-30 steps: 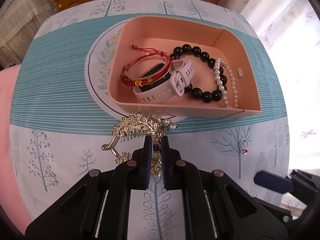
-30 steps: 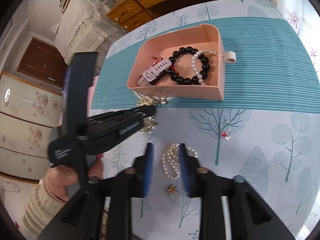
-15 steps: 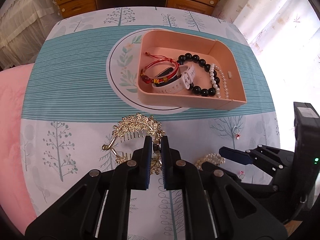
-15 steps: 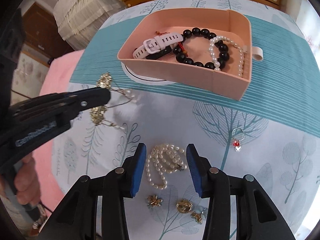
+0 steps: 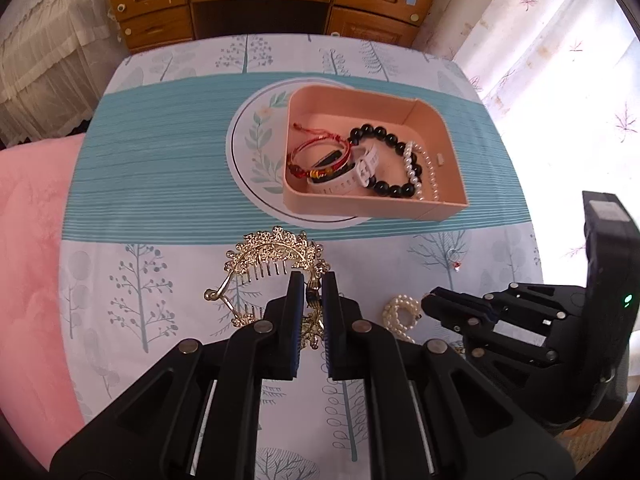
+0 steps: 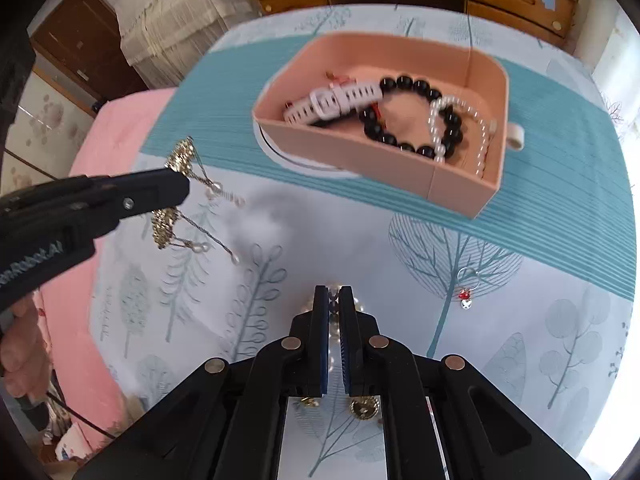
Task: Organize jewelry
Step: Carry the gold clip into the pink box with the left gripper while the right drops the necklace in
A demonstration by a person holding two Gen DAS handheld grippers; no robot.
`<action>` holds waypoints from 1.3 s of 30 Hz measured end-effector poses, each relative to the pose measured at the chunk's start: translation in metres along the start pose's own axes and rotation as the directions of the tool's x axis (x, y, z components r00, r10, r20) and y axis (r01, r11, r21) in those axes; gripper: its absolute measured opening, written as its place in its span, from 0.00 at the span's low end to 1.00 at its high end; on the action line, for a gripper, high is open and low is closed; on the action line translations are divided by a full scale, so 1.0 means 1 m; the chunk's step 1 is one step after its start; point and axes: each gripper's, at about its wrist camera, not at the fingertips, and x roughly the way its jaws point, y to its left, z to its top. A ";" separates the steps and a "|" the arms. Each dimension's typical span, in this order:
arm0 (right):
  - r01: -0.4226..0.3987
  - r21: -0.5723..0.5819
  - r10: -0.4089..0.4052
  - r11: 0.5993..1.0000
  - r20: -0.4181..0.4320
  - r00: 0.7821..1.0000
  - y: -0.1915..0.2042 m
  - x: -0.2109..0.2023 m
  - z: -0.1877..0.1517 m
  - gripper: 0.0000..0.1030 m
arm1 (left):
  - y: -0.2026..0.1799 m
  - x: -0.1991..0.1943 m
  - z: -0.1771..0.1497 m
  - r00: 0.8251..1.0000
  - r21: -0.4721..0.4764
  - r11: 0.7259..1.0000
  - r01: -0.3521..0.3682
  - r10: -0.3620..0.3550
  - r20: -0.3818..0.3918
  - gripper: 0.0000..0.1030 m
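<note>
On left tool (image 6: 176,188) side, partial white lettering (unreadable), gold hairpiece (image 6: 176,196) clamped.

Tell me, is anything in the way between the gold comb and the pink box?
Nothing visible. The left gripper holds the gold hair comb above bare tablecloth, and the stretch up to the pink box's near wall is clear. The box already holds bracelets, but its top is open.

Mostly hidden behind the right gripper (image 6: 333,300): the pearl strand (image 6: 334,322). Too small to identify: the red-beaded trinket (image 6: 465,298). Cut off at the edge: the hand (image 6: 20,354).
</note>
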 end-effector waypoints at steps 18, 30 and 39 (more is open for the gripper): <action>0.079 -0.013 -0.070 0.997 0.327 0.942 0.026 -0.183 0.064 0.05 | -0.022 -0.132 0.055 0.976 0.077 0.996 -0.038 0.021 0.215 0.06; 0.106 0.081 -0.130 0.991 0.399 0.908 0.008 -0.240 0.131 0.05 | -0.036 -0.120 0.112 0.968 0.058 0.998 -0.027 0.012 0.251 0.06; 0.086 0.148 -0.137 0.985 0.383 0.914 -0.030 -0.196 0.166 0.05 | -0.037 -0.044 0.143 0.982 0.034 0.999 -0.021 0.014 0.190 0.06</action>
